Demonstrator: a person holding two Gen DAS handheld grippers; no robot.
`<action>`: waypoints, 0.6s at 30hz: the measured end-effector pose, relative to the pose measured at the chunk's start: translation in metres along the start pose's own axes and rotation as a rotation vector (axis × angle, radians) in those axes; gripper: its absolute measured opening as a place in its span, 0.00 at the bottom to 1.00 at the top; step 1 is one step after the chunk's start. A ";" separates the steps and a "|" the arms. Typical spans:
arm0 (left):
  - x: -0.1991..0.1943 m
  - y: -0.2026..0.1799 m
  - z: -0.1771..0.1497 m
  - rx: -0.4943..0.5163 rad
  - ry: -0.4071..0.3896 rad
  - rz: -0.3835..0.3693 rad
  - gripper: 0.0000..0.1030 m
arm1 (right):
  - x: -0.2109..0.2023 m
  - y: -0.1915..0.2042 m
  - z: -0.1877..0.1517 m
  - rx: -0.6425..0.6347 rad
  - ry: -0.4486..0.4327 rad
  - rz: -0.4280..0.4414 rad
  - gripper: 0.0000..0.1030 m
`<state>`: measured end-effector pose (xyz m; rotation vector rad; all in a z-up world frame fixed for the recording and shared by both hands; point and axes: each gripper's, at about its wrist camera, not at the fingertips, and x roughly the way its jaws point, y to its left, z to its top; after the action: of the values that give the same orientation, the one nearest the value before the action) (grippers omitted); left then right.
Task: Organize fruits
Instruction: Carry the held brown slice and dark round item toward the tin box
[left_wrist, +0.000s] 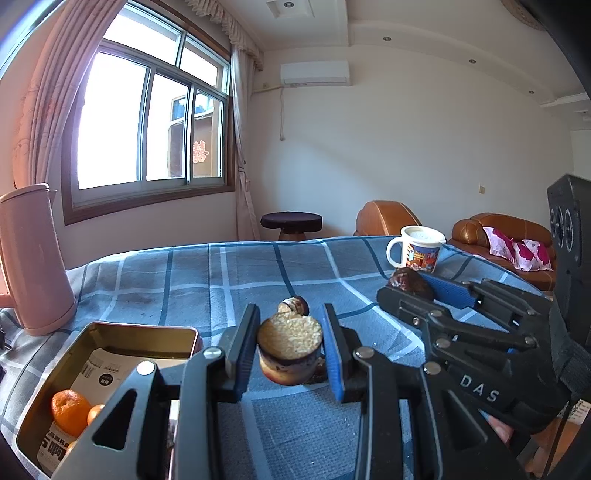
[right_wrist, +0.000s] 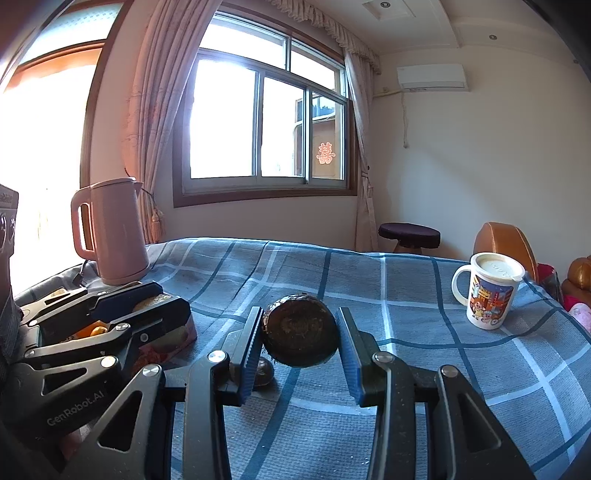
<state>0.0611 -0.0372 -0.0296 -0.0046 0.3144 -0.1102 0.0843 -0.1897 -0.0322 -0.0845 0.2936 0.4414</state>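
Tin (left_wrist: 110, 343) with oranges (left_wrist: 70, 411) sits on the checked surface (left_wrist: 258, 273), just left of the left gripper (left_wrist: 290, 349), which clamps a cut brown fruit piece (left_wrist: 290, 350) above the cloth. Rightward, the right gripper (right_wrist: 301, 339) clamps a dark round fruit (right_wrist: 301, 334), farther from the tin.

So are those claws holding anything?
Yes. The left gripper clamps a cut fruit piece by its sides; the right gripper clamps a dark fruit likewise.

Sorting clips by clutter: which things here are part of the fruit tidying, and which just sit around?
In the job: cut fruit piece in left gripper; dark fruit in right gripper; tin holding orange.
Lying about: pink kettle, lidded mug.
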 end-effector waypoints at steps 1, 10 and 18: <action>-0.001 0.002 0.000 -0.003 -0.002 0.000 0.34 | 0.000 0.003 0.000 -0.005 0.001 0.004 0.40; -0.012 0.009 -0.003 -0.012 -0.014 0.006 0.34 | 0.003 0.016 0.000 -0.015 0.007 0.034 0.40; -0.021 0.022 -0.005 -0.024 -0.026 0.022 0.34 | 0.006 0.033 0.002 -0.041 0.009 0.061 0.40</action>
<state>0.0421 -0.0127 -0.0281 -0.0264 0.2895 -0.0842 0.0754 -0.1570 -0.0328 -0.1181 0.2966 0.5078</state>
